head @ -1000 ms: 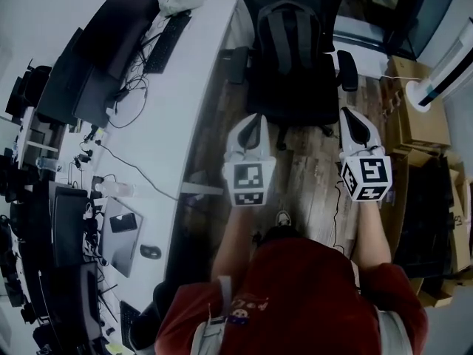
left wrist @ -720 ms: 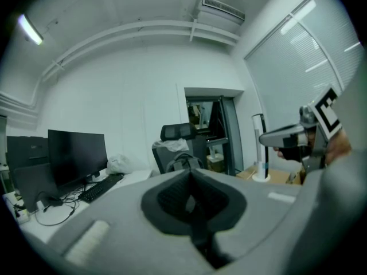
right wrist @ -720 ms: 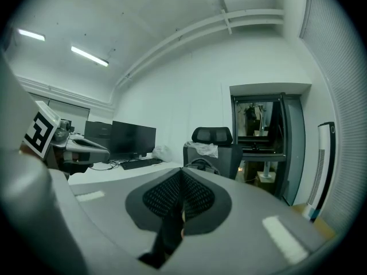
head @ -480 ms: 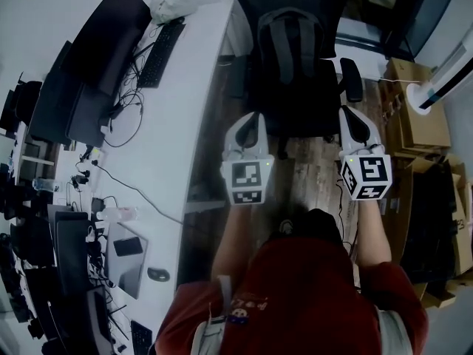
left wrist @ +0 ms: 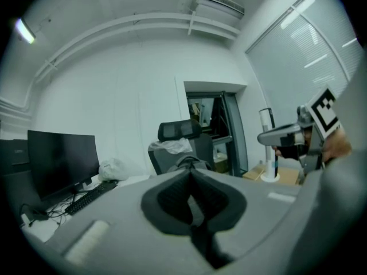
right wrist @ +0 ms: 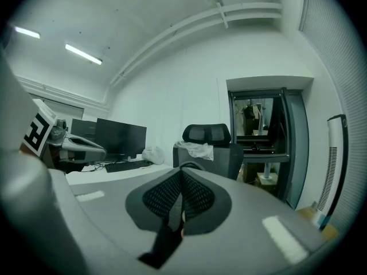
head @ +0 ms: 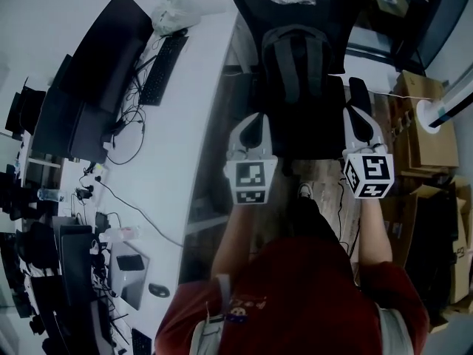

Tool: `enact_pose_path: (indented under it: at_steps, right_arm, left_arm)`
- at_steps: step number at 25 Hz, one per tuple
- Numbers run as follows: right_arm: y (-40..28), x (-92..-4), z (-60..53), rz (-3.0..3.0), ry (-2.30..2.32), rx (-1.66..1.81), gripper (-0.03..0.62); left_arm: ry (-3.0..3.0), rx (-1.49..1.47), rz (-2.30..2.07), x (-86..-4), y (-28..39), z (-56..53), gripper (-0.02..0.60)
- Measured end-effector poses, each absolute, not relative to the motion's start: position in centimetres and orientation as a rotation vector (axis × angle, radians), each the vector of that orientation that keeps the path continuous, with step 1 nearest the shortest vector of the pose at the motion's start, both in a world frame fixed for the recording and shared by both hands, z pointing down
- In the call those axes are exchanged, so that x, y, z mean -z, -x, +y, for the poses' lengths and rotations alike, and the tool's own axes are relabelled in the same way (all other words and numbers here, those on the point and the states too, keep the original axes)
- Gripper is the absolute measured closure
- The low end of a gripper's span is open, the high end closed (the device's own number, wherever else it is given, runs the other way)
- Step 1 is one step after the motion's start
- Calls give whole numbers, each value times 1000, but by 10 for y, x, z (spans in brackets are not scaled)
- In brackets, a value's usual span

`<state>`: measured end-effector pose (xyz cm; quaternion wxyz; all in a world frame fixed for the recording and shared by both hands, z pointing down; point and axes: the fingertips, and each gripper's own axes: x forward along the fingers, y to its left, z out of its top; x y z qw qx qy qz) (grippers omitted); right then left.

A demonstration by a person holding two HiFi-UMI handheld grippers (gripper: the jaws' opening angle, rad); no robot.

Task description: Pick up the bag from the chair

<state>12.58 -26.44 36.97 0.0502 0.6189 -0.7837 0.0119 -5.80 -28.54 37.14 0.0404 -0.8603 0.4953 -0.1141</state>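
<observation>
Sitting on a black office chair (head: 329,21), a dark grey backpack bag (head: 295,54) is seen, left gripper (head: 251,120) and right gripper (head: 360,118) held near it, fingers (left wrist: 172,196) pressed together, nothing gripped.

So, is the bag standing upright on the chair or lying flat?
Upright: the bag stands on the chair, leaning on its back; both gripper views show its top raised.

The wooden floor (head: 211,176) carries the black office chair (head: 303,135), with cardboard boxes (head: 429,135) standing on the boards to the right of it. Along the left runs a white desk (head: 185,124); on its top lie a dark monitor (head: 103,58), a black keyboard (head: 159,69) just beside it, a crumpled white plastic bag (head: 177,9) at the far end, loose cables (head: 129,135) and a mouse (head: 157,290)
</observation>
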Motion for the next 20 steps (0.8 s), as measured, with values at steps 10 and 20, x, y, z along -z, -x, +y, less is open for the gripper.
enact_pose_path:
  at_steps: [10, 20]
  right_arm:
    - [-176, -368, -394, -2430, -1863, -62, 594]
    - [-204, -381, -476, -2460, -1819, -94, 592]
  left_arm:
    - [2604, 394, 1557, -368, 6, -408, 584]
    - [2558, 419, 1606, -372, -21, -485, 584]
